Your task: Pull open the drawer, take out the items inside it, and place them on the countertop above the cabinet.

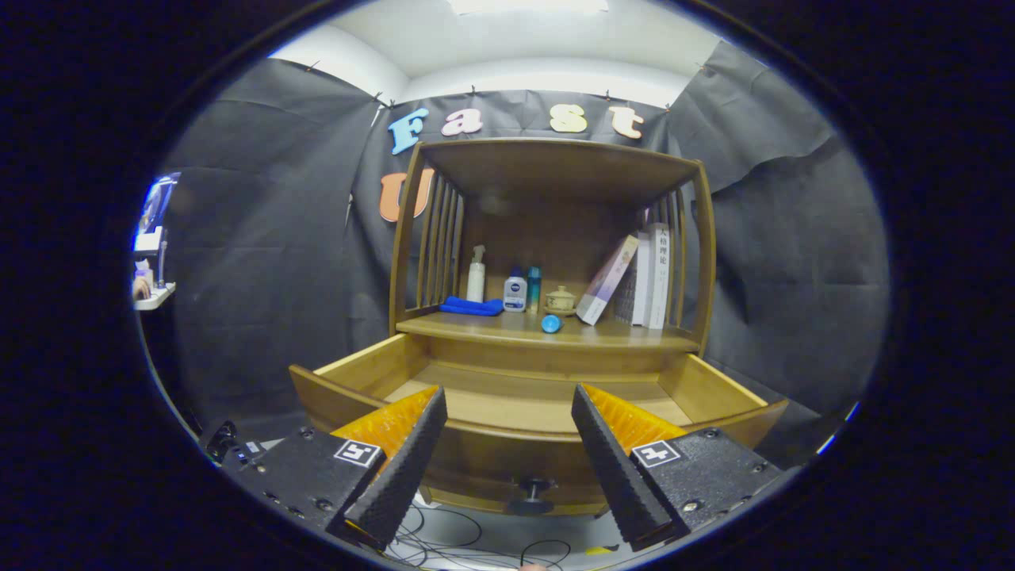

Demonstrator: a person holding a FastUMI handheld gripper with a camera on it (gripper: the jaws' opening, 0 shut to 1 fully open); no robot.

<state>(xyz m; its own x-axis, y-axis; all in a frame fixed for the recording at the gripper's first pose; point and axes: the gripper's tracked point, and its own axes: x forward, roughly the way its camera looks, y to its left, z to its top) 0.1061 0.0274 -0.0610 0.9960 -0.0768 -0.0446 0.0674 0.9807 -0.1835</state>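
The wooden drawer (698, 388) of the cabinet stands pulled out toward me, its floor bare where I can see it. Its dark round knob (532, 493) sits on the drawer front, low between my fingers. My gripper (507, 408) is open, held just in front of the drawer front, with nothing between the fingers. On the countertop (634, 337) above the drawer lie a small blue ball (551, 323), a folded blue cloth (472, 306), a white spray bottle (476, 274), a white bottle with a blue cap (515, 290), a teal bottle (534, 289) and a small lidded pot (560, 300).
Several books (634, 277) lean at the right of the shelf under a wooden top board (555, 159). Slatted side rails (438, 238) close both ends. Cables (444, 531) lie on the floor below the drawer. A small shelf (152, 295) shows far to the left.
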